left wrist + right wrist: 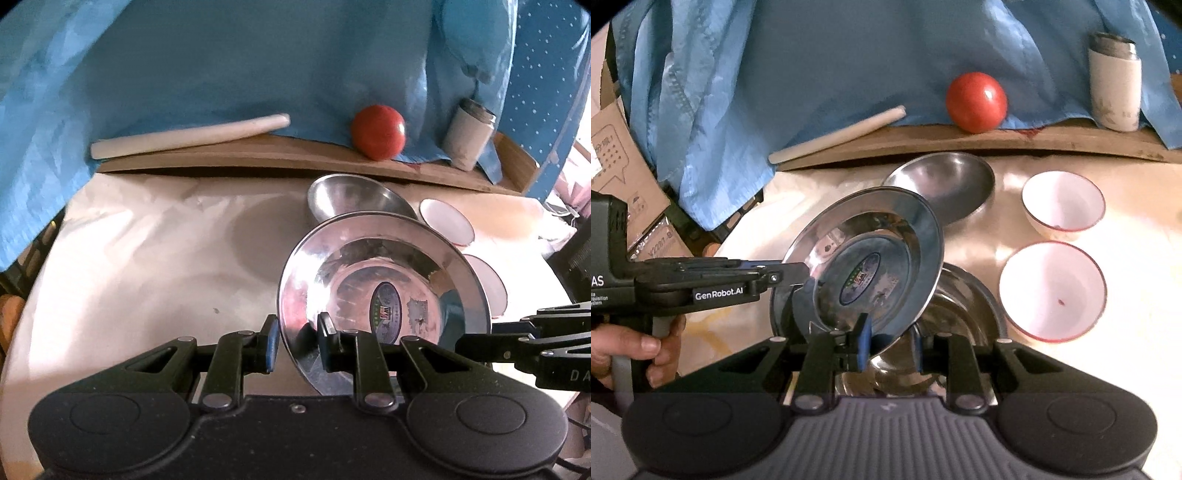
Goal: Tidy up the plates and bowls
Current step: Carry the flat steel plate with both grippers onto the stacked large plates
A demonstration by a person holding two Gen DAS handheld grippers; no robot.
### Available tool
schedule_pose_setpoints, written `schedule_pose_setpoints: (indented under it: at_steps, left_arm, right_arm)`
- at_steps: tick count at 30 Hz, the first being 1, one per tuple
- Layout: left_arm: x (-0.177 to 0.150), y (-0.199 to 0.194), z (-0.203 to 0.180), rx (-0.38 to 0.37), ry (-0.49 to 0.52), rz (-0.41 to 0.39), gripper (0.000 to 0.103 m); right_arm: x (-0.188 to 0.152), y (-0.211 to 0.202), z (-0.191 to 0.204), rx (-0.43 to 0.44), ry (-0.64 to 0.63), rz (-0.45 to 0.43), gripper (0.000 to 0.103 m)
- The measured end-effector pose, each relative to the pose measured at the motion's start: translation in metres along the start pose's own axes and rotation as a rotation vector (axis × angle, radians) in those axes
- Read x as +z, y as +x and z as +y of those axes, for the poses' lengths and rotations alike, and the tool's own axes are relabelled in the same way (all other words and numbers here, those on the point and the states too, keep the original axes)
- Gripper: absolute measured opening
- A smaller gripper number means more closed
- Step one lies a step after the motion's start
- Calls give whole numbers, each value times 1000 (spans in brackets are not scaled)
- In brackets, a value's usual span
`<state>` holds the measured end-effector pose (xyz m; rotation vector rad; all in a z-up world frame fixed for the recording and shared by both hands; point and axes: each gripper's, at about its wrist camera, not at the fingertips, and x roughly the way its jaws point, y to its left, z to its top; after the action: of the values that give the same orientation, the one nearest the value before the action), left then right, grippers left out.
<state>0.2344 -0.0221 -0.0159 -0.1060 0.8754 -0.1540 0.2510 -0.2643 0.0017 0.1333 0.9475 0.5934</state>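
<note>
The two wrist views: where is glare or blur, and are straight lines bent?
Left wrist view: the steel plate mirrors the room with bright glare, the pale tabletop is washed out, and the wooden ledge bows. Right wrist view: glare lies beside the white bowls, and the blue cloth looks soft.

The left gripper [295, 341] is matt black: two rounded housings at the base, angular linkage arms pinned with silver round-headed screws, and fingers [271, 343] faced with ribbed blue pads. The right gripper [888, 345] is built alike, but its base is grey and ribbed lengthwise. Seen from the right wrist, the left gripper's side bears white lettering "GenRobot.AI". Below that lettering, a hand [631, 354] shows on a grey handle; no sleeve is visible.
</note>
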Motion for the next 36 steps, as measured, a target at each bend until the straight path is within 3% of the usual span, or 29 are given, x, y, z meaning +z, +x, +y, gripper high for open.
schedule_pose_setpoints:
  at_steps: [23,36]
  left_arm:
    - [-24,5,-43,22,33,85,25]
    - [-25,4,-57,70,84,94,26]
  right_arm:
    - [-25,-14,-27,35,34,117,26]
    - [-26,-14,-34,68,33,150,29]
